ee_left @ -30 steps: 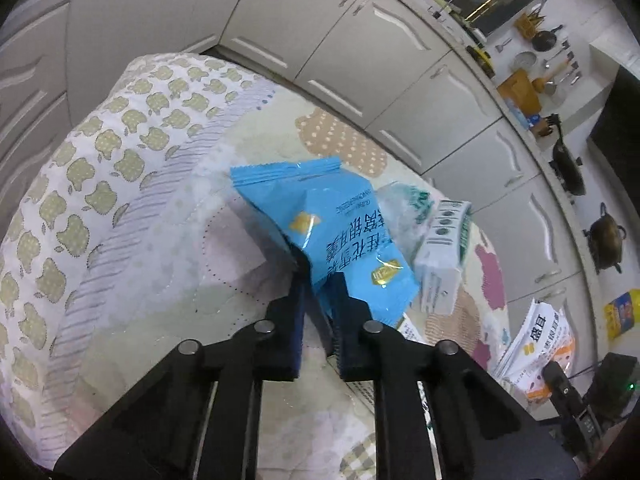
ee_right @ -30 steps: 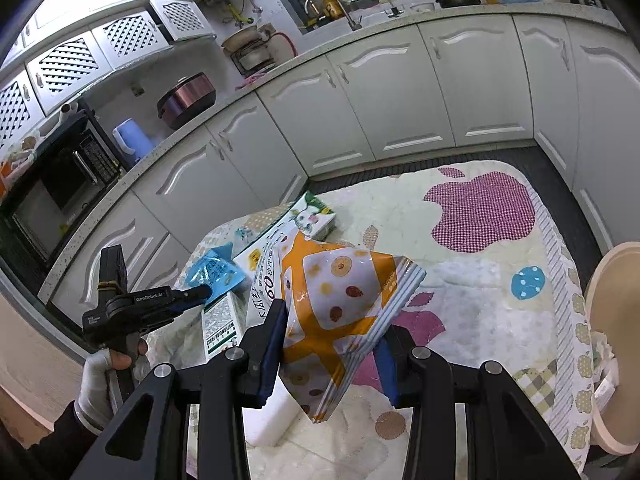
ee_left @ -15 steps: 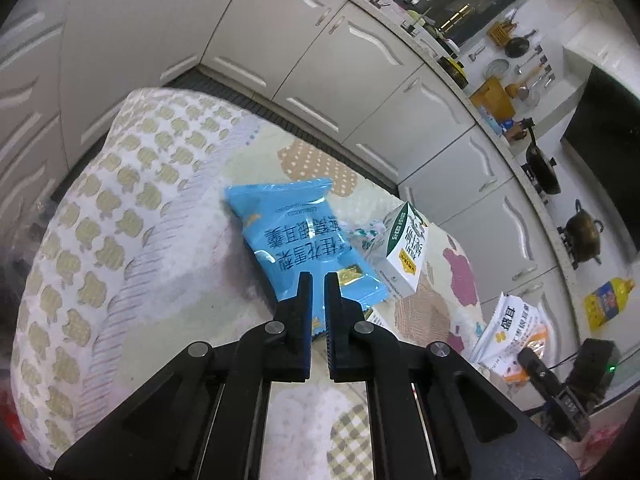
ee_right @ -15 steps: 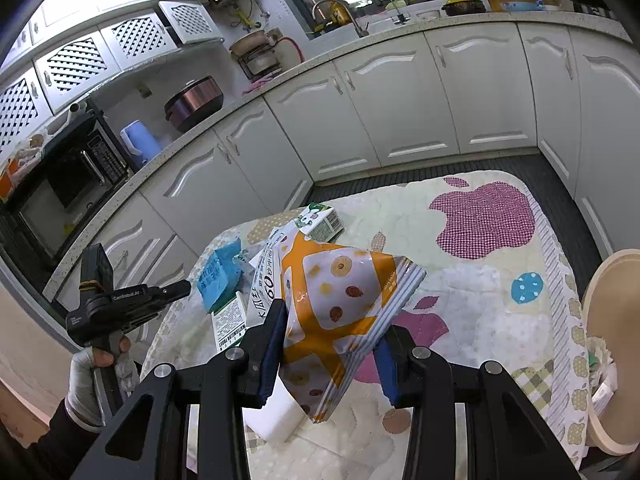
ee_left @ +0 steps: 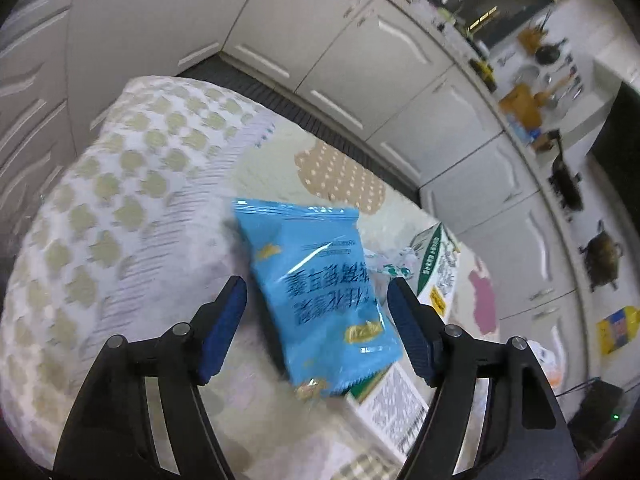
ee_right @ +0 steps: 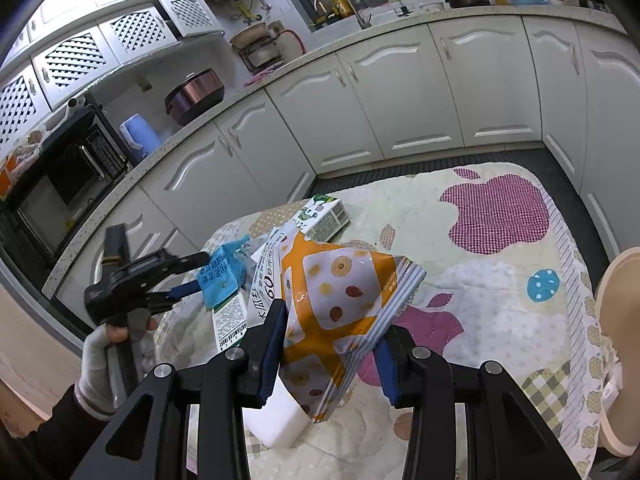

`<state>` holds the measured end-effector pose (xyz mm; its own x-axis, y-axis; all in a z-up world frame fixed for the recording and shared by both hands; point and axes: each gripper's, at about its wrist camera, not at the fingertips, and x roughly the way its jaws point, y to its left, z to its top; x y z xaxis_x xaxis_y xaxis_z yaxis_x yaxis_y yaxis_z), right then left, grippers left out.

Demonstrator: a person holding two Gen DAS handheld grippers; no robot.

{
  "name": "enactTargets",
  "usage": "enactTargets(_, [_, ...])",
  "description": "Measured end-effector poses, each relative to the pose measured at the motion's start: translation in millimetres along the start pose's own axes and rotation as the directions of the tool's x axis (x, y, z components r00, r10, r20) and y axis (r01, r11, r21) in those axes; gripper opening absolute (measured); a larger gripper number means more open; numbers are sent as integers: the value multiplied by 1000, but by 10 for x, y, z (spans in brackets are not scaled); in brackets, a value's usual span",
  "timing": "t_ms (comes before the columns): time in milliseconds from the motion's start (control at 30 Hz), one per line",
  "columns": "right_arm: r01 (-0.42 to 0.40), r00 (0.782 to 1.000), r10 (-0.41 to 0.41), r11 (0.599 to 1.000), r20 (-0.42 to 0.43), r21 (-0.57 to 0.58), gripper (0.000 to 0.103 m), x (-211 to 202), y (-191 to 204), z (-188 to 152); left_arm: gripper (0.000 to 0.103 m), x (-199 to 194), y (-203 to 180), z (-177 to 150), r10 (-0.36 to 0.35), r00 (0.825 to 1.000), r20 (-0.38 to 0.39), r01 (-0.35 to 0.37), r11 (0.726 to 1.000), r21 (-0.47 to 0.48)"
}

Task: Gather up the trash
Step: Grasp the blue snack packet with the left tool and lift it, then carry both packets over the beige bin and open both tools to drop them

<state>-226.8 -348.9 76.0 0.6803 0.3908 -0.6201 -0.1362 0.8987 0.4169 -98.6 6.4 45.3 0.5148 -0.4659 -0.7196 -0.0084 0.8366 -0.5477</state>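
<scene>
Right view alone shows gloved hand (ee_right: 100,354), orange packet (ee_right: 340,312) in right tongs (ee_right: 330,354)

A cream quilted cloth (ee_right: 460,264) with apple patches covered the table. White cabinet doors (ee_right: 404,108) ran behind, with a black microwave (ee_right: 60,184) on the counter.

This is a home kitchen. White cabinets (ee_right: 400,100) run under a speckled counter (ee_right: 280,76) with a sink tap (ee_right: 344,8). A microwave (ee_right: 60,184), a dark cooking pot (ee_right: 196,94) and a blue kettle (ee_right: 138,136) stand along it. Pans and utensils (ee_left: 552,52) hang on a wall. A quilted cloth (ee_right: 500,272) with apple patterns covers the table.
</scene>
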Motion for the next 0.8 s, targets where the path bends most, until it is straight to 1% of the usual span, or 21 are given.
enactTargets(67, [0, 1000, 0, 1000, -5, 4, 39, 15, -20, 10, 72, 99, -65, 21, 34, 999, 3, -34, 999, 19])
enactTargets(167, [-1, 1000, 1, 1000, -5, 10, 39, 11, -52, 16, 72, 259, -84, 8, 70, 997, -41, -69, 997, 36])
enactTargets(200, [-2, 1000, 2, 1000, -3, 12, 39, 7, -52, 17, 72, 281, -76, -5, 71, 997, -43, -70, 997, 38])
enactTargets(267, [-4, 1000, 4, 1000, 0, 16, 39, 3, -64, 21, 64, 283, -83, -19, 88, 996, -30, -86, 994, 64])
enactTargets(333, [-5, 1000, 5, 1000, 3, 17, 39, -3, -81, 20, 55, 269, -72, -19, 82, 996, -29, -79, 994, 73])
enactTargets(367, [-4, 1000, 4, 1000, 4, 17, 39, -3, -80, 21, 54, 238, -54, -28, 69, 997, -33, -66, 995, 72])
enactTargets(433, [-8, 1000, 8, 1000, 6, 17, 39, -16, -69, 13, 50, 157, -16, -43, 68, 997, -25, -66, 995, 75])
enactTargets(600, [-19, 1000, 19, 1000, 22, 13, 39, -107, -59, -15, 49, -247, -22, -154, 49, 998, 28, -52, 993, 110])
enactTargets(667, [-24, 999, 23, 1000, 33, 16, 39, -155, -51, -15, 49, -390, -114, -210, 48, 998, 43, -54, 990, 134])
enactTargets(800, [-37, 998, 35, 999, 54, 23, 39, -262, -66, -26, 49, -616, -303, -305, 15, 998, 62, -25, 984, 176])
